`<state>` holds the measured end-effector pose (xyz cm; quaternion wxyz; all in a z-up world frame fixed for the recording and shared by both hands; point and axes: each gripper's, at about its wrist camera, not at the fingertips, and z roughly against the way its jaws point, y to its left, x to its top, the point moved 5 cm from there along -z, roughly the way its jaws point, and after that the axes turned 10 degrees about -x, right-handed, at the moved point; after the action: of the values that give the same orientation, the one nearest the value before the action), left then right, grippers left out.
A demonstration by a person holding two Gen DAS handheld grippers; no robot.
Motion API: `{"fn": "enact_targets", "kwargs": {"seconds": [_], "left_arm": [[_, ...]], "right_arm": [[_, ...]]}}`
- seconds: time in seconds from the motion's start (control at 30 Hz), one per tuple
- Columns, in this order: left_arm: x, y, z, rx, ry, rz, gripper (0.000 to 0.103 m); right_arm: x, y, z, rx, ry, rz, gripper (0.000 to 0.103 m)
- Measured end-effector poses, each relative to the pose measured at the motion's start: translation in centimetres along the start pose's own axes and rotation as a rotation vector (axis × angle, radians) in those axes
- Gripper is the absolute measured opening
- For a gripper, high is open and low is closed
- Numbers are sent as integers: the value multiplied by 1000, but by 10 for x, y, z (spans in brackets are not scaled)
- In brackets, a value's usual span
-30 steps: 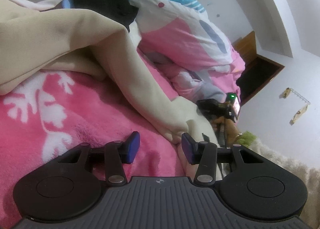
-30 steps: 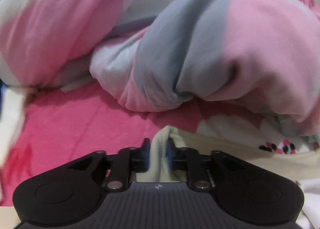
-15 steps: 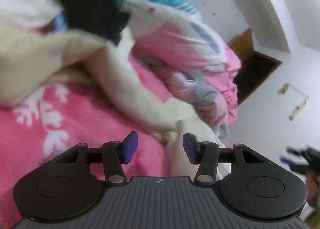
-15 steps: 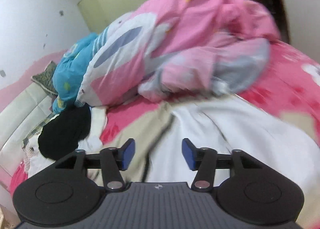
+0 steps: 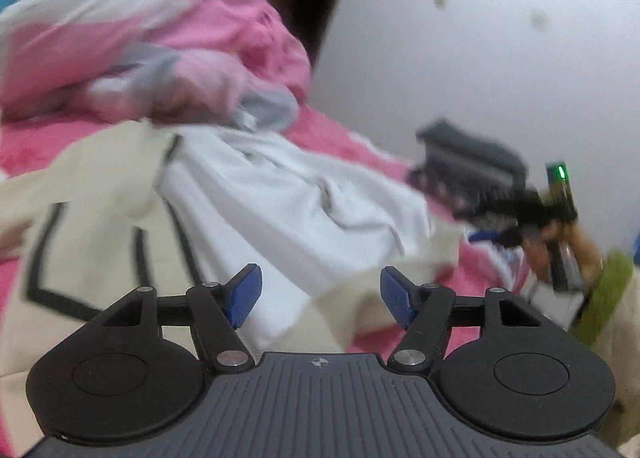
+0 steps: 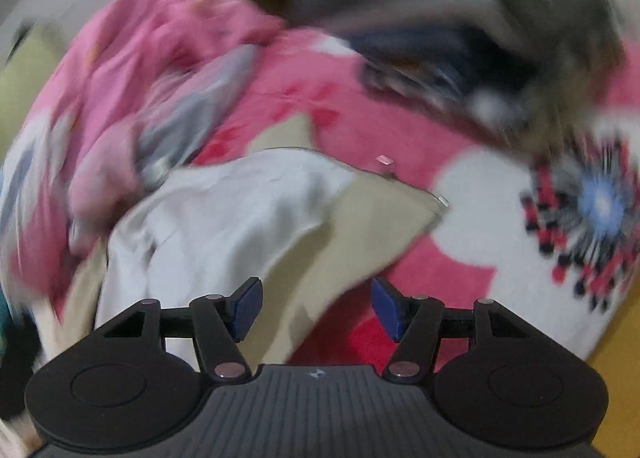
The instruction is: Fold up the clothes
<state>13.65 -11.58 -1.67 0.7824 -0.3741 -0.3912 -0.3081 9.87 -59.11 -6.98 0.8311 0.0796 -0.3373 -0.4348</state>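
Here, a pink blanket (image 6: 360, 129) printed with white shapes is covering the bed and filling most of both views. A rumpled pink, white and grey duvet (image 5: 132, 41) is lying bunched at the upper left of the left wrist view. A cream garment (image 5: 100, 217) with dark stripes is lying at center left, its white lining (image 5: 288, 209) showing beside it. The left gripper (image 5: 321, 298) is hovering above it at bottom center, its 2 blue pads spread wide and gripping nothing. The right gripper (image 6: 316, 308) is likewise standing wide and empty over the garment's cream corner.
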Motion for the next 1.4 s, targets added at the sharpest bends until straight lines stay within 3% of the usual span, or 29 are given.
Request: {"fn": "enact_targets", "kwargs": {"seconds": [0.13, 0.2, 0.27, 0.3, 0.4, 0.5, 0.57, 0.7, 0.8, 0.9, 1.0, 1.13, 1.23, 1.3, 1.4], "left_arm": [[-6, -1, -30, 44, 77, -38, 66], [-11, -2, -37, 47, 105, -51, 62], [-16, -6, -42, 45, 132, -74, 50], [-18, -8, -43, 43, 143, -93, 38], [-23, -16, -35, 46, 130, -124, 8], [-27, -27, -15, -20, 101, -84, 4], [-34, -35, -7, -46, 113, -96, 4], [-63, -45, -8, -69, 198, -120, 4], [-78, -47, -6, -80, 248, -107, 4], [-84, -47, 10, -74, 240, -93, 6], [-84, -41, 35, -37, 193, -30, 20], [-84, -28, 71, 42, 105, 68, 28], [-81, -13, 102, 111, 24, 134, 35], [-82, -3, 117, 148, -17, 172, 37], [-85, 13, 137, 199, -70, 228, 40]], "right_arm": [[4, -38, -30, 119, 42, -217, 56], [5, -43, -35, 165, 25, -236, 33], [8, -42, -41, 197, 11, -221, 13], [10, -41, -39, 215, 4, -205, 8], [19, -30, -12, 262, -89, -128, 6], [25, -24, 39, 308, -223, -34, 5], [21, -33, 54, 299, -263, -3, 5], [7, -70, 14, 111, -186, -6, 6], [0, -96, -9, 89, -122, -119, 7], [2, -98, 16, 89, -175, -167, 10], [-5, -87, 42, 107, -203, -133, 11], [-46, -26, 93, 193, -223, 116, 13], [-94, 41, 120, 326, -202, 370, 24], [-132, 84, 124, 445, -126, 494, 36], [-184, 139, 114, 616, 70, 556, 36]]}}
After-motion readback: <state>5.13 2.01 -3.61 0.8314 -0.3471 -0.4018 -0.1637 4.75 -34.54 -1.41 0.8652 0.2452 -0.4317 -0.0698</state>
